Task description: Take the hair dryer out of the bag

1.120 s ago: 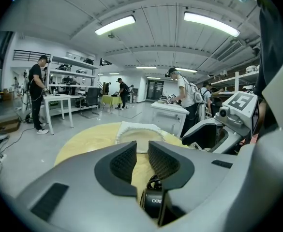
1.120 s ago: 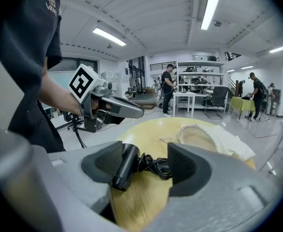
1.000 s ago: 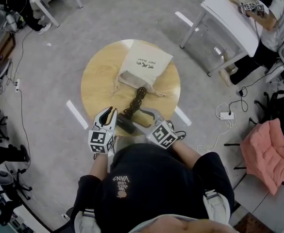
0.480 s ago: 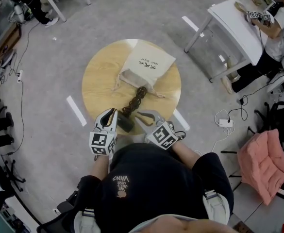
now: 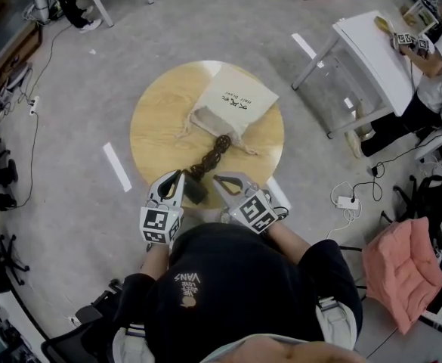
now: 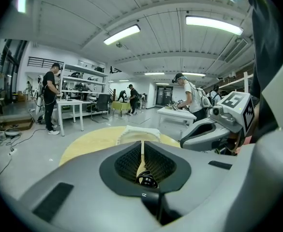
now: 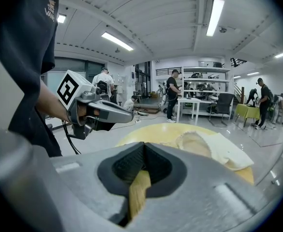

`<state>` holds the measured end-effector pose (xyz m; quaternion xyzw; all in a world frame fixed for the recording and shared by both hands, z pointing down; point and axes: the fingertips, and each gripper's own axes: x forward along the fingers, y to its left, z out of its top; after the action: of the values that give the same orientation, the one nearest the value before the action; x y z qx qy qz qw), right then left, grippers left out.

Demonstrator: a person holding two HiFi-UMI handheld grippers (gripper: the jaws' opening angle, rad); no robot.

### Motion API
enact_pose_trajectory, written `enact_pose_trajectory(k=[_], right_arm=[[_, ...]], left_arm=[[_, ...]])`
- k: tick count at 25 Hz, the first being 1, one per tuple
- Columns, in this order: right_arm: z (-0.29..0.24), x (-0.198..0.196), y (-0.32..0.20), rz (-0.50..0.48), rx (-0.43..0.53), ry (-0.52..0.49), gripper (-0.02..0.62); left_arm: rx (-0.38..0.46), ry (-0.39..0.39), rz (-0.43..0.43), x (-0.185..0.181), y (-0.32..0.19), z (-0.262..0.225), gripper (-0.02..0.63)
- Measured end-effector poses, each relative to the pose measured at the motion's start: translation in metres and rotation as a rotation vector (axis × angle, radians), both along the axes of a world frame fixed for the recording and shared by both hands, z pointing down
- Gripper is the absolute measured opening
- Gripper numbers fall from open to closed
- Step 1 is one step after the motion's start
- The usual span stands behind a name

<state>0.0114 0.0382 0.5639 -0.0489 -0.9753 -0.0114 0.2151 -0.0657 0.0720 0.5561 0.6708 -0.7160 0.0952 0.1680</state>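
Observation:
A cream drawstring bag point(image 5: 232, 104) lies on the round wooden table point(image 5: 153, 134), mouth toward me. A dark coiled cord point(image 5: 214, 153) runs out of it to a black block point(image 5: 196, 193) at the near edge; the hair dryer itself is hidden. My left gripper point(image 5: 177, 176) sits just left of that block. Its jaws have just been closing to a thin slit point(image 6: 141, 151), with a black loop of cord point(image 6: 146, 179) caught low between them. My right gripper point(image 5: 219, 180) lies to the block's right, shut point(image 7: 143, 156) with nothing in it.
White tables point(image 5: 372, 51) with a person stand at the right, another table is at the top left. A pink cushion point(image 5: 402, 271), floor cables point(image 5: 345, 201) and white tape strips point(image 5: 116, 166) surround the round table.
Both grippers' jaws have narrowed, the right's fingers coming fully together. Both stay at the table's near edge beside the black block. The bag and cord have not moved.

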Motion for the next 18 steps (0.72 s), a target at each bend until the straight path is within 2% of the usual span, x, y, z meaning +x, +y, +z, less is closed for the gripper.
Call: enact_pose_trajectory(k=[5, 18], right_arm=[[-0.007, 0.001, 0.002, 0.004, 0.009, -0.028, -0.002], [-0.003, 0.002, 0.004, 0.011, -0.001, -0.001, -0.003]], left_arm=[[0.004, -0.006, -0.012, 0.003, 0.006, -0.003, 0.029], [0.013, 0.01, -0.034, 0.005, 0.017, -0.003, 0.031]])
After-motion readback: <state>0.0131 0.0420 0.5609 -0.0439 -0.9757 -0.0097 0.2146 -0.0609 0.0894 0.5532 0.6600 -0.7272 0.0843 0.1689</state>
